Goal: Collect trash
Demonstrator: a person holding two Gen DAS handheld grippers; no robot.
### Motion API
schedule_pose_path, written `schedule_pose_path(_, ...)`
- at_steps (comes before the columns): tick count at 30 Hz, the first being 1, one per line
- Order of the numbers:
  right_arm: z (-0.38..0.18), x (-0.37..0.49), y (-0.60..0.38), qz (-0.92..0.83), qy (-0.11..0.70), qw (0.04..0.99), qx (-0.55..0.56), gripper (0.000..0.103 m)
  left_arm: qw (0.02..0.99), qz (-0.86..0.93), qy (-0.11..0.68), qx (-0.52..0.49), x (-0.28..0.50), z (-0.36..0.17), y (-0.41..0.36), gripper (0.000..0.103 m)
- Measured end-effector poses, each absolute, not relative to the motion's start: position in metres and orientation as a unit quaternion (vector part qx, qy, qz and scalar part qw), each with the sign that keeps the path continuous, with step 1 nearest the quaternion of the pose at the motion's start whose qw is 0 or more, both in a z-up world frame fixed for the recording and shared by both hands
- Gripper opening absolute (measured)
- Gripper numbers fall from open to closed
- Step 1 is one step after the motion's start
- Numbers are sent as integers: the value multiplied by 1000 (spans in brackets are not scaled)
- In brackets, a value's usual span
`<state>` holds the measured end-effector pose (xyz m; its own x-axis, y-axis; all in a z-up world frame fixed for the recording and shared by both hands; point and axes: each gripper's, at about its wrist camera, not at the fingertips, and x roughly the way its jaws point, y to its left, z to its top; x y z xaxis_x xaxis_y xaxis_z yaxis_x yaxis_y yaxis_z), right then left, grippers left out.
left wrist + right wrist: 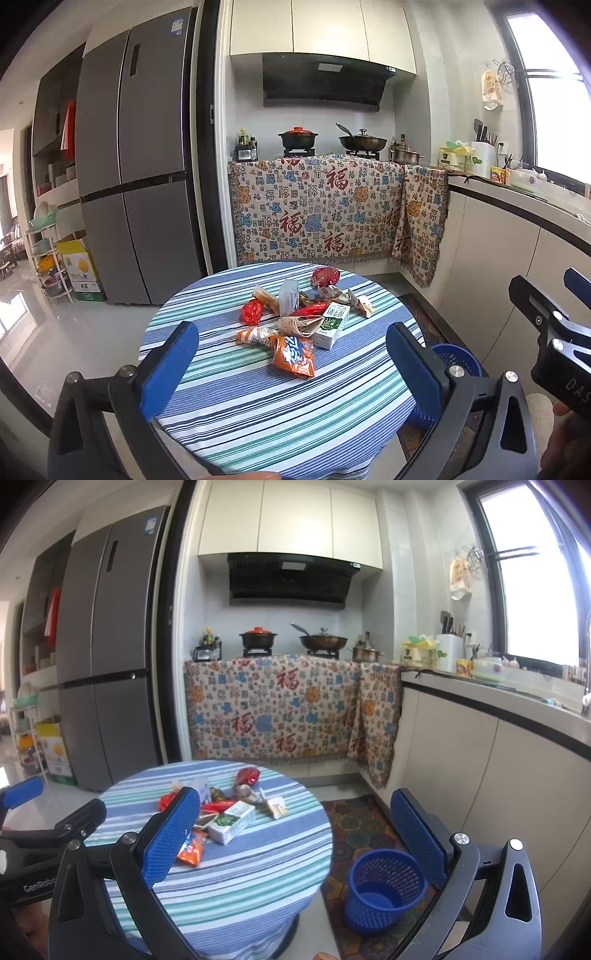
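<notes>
Fridge: stands left of and behind the desk, doors closed.

Desk: round, under a striped cloth. This is the landmark for all positions below.

Rug: on the floor right of the desk, patterned.

Bin: blue mesh, standing upright on the rug just right of the desk. Interior shows bare bottom; nothing seen in it.

Left gripper: held above the near edge of the desk, fingers spread wide, released. They hold nothing and touch nothing.

Right gripper: held near the desk's right edge, fingers equally wide apart, released, empty. The bin sits between them in the right wrist view.

Trash: one loose pile at the middle of the desk, none of it in the bin. Items, by size:
- Carton, white and green, lying flat at the right of the pile.
- Orange bag, at the near edge of the pile.
- Red wrapper, at the far edge.
- Second red wrapper, at the left.
- Crumpled paper and small wrappers between these; details too small to tell.
</notes>
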<state>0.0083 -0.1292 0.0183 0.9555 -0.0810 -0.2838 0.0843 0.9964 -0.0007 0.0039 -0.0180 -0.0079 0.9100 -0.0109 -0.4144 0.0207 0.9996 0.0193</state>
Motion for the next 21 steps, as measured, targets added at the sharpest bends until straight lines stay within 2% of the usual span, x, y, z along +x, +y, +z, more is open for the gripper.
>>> schedule_pose_path(21, 13, 12, -129, -45, 150, 988, 7, 103, 975, -9, 221, 11, 5, -13, -21, 103)
